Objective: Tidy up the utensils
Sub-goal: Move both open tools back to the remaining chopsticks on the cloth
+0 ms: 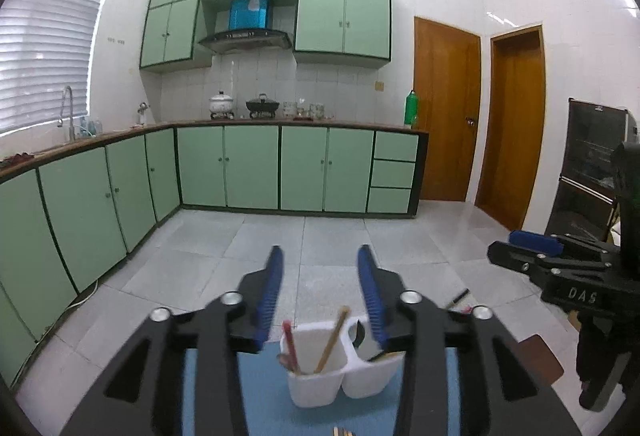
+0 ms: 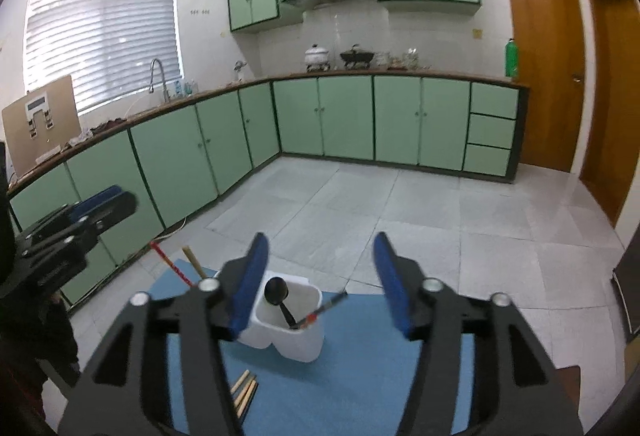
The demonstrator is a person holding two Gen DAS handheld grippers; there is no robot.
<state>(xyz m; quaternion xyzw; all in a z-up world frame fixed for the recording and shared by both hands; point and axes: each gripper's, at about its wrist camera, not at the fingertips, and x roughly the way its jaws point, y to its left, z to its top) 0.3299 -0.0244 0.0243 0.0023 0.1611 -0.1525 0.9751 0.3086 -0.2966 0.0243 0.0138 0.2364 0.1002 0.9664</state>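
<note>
A white two-compartment utensil holder (image 1: 316, 376) stands on a blue mat (image 1: 264, 396). Its left compartment holds a red chopstick (image 1: 291, 346) and a wooden chopstick (image 1: 332, 340). Its right compartment holds a black spoon (image 2: 278, 296) and a black-and-red chopstick (image 2: 324, 310). Loose wooden chopsticks (image 2: 245, 390) lie on the mat (image 2: 360, 376) near the holder (image 2: 296, 336). My left gripper (image 1: 320, 264) is open and empty above the holder. My right gripper (image 2: 322, 248) is open and empty above it too, and also shows in the left wrist view (image 1: 532, 248).
Green base cabinets (image 1: 248, 164) with a wooden counter run along the far and left walls. Two wooden doors (image 1: 444, 112) stand at the right. A black rack (image 1: 592, 164) is at the far right. Grey tiled floor (image 2: 420, 216) lies beyond the mat.
</note>
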